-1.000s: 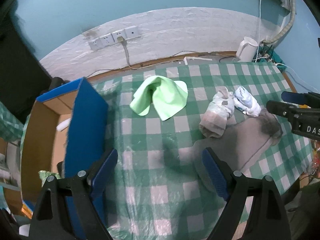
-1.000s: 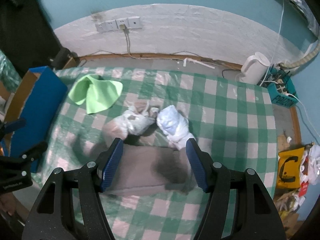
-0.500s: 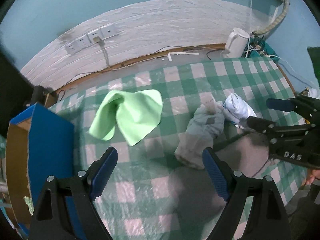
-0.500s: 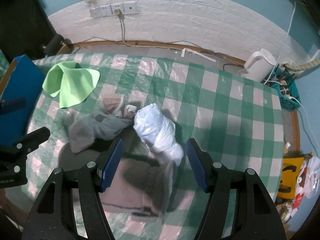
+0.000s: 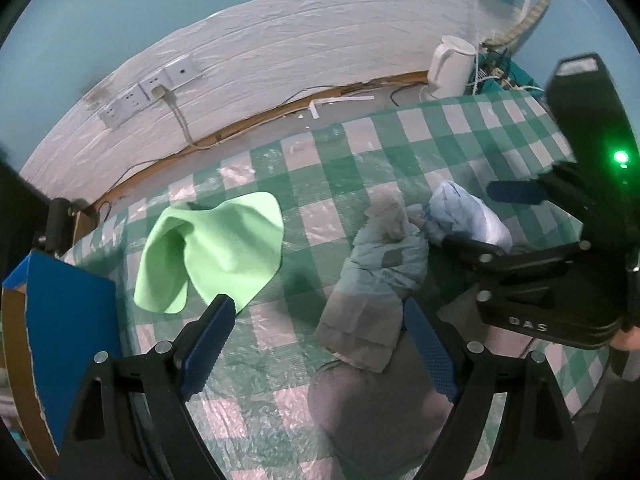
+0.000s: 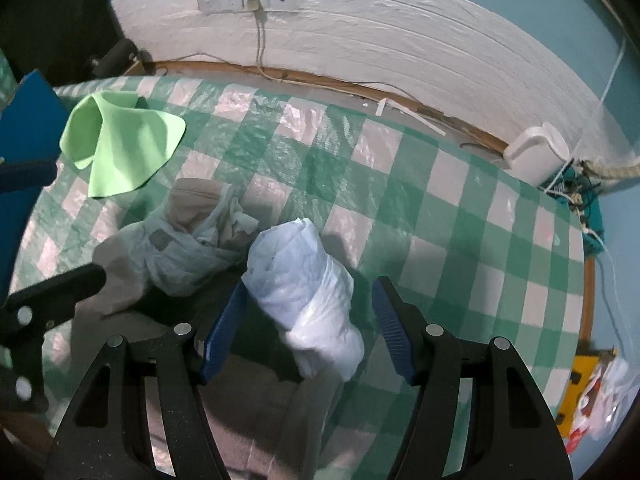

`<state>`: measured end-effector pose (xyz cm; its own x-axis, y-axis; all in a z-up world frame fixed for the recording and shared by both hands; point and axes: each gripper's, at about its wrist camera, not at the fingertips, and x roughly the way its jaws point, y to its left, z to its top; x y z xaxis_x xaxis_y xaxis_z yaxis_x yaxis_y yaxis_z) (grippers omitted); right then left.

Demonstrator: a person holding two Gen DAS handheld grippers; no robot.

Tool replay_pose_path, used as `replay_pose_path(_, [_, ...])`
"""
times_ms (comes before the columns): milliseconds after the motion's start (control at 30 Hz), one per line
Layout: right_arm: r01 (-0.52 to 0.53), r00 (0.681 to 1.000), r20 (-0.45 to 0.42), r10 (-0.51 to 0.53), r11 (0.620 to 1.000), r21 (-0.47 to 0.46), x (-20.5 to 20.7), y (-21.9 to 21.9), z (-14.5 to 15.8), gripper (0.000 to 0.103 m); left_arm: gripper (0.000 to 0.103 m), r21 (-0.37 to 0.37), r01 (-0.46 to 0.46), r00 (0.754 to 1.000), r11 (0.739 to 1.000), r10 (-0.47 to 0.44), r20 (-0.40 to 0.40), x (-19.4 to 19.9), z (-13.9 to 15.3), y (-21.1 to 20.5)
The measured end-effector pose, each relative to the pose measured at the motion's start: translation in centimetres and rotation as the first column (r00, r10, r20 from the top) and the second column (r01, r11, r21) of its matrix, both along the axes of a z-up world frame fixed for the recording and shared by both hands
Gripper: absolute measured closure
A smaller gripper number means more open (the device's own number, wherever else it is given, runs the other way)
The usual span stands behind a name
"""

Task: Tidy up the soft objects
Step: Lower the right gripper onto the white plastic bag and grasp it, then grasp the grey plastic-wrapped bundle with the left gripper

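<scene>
On the green checked tablecloth (image 6: pixel 460 216) lie a light green cloth (image 5: pixel 216 252) (image 6: pixel 124 148), a grey-beige bundle in clear plastic (image 5: pixel 376 280) (image 6: pixel 184 240), a pale blue bundle in plastic (image 6: pixel 308 284) (image 5: pixel 468 220), and a flat grey-brown cloth (image 5: pixel 376 404) (image 6: pixel 256 412) at the near edge. My right gripper (image 6: pixel 308 316) is open with its jaws on either side of the pale blue bundle. My left gripper (image 5: pixel 320 336) is open, its right finger beside the grey-beige bundle's near end.
A cardboard box with a blue flap (image 5: pixel 60 320) stands at the table's left edge. A white kettle (image 5: pixel 452 64) and a teal power strip basket (image 6: pixel 580 188) sit beyond the far right corner. Wall sockets (image 6: pixel 248 0) with a cord are on the back wall.
Both grippers have moved forward and down towards the bundles. The right gripper's jaws now straddle the pale blue bundle; the left has closed in on the grey-beige one.
</scene>
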<state>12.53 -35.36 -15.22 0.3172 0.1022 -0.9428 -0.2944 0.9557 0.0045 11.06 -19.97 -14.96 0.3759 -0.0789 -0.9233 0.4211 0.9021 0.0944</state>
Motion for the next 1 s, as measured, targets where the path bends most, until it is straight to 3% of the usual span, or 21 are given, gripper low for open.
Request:
replay_pose_path(133, [-0.017, 1.000, -0.014, 0.017, 1.000, 0.004, 0.3, 0.2, -0.8, 0.040, 0.015, 0.008, 0.028, 1.000, 1.000, -0.028, -0.008, 0.0, -0.5, -0.5])
replay_pose_path(200, [-0.009, 1.000, -0.027, 0.010, 0.999, 0.037, 0.4, -0.1, -1.1, 0.055, 0.015, 0.007, 0.037, 0.999, 0.999, -0.037, -0.013, 0.0, -0.8, -0.6])
replay_pose_path(333, [0.013, 0.999, -0.035, -0.011, 0.998, 0.059, 0.4, -0.6, -0.9, 0.060, 0.015, -0.013, 0.037, 0.999, 0.999, -0.038, -0.034, 0.5, -1.2, -0.8])
replay_pose_path(600, [0.114, 0.993, -0.018, -0.112, 0.988, 0.106, 0.2, -3.0, 0.7, 0.061, 0.015, -0.068, 0.019, 0.996, 0.997, -0.024, -0.085, 1.5, -2.1, -1.9])
replay_pose_path(867, [0.185, 0.983, -0.011, -0.185, 0.974, 0.134, -0.8, -4.5, 1.6, 0.061, 0.016, -0.048, 0.009, 0.992, 0.999, -0.015, -0.127, 2.4, -4.3, -3.2])
replay_pose_path(1000, [0.199, 0.980, -0.001, -0.201, 0.971, 0.132, -1.3, -4.3, 2.0, 0.061, 0.045, -0.042, 0.003, 0.993, 0.999, -0.008, -0.121, 2.4, -4.8, -3.3])
